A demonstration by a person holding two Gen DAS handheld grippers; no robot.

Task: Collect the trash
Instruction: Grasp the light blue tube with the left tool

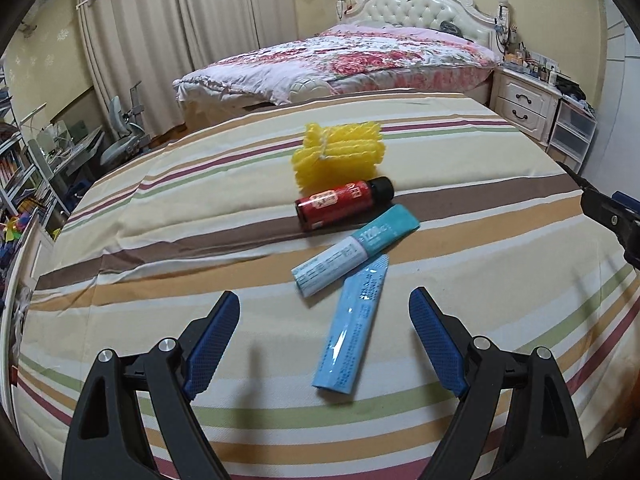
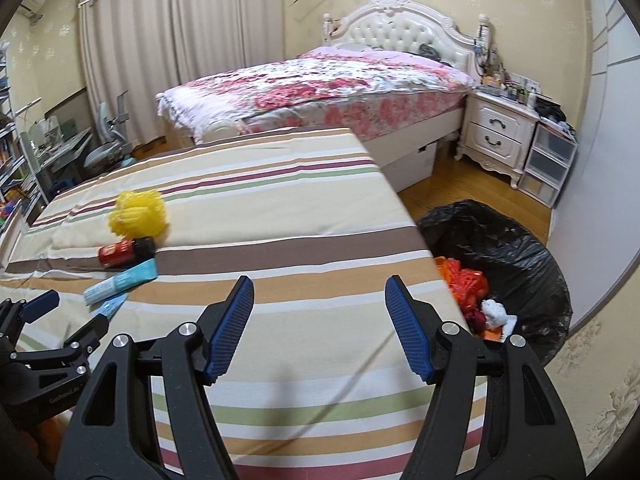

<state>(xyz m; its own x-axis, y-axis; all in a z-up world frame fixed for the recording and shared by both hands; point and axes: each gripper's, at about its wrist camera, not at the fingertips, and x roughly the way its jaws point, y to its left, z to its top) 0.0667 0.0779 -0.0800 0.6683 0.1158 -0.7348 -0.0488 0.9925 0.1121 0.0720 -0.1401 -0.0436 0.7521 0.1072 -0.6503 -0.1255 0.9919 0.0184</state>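
While the trash waits: four pieces lie on the striped cloth (image 1: 168, 216).
Left gripper (image 1: 324, 336): gaping, empty; light-blue tube (image 1: 352, 332) between its fingers, untouched.
Beyond it: teal tube (image 1: 352, 252), red bottle (image 1: 344, 202), yellow netting (image 1: 340, 152), crowded together.
Right gripper (image 2: 320, 328): spread, empty.
Bag (image 2: 520, 248): right of it, past the edge.

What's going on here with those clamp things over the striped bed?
Someone is clearing trash off the striped cover with two hand-held grippers. Both the left gripper and right gripper are open and empty. A yellow mesh bundle, red bottle and two blue tubes lie uncollected. The black trash bag beside the bed already holds scraps.
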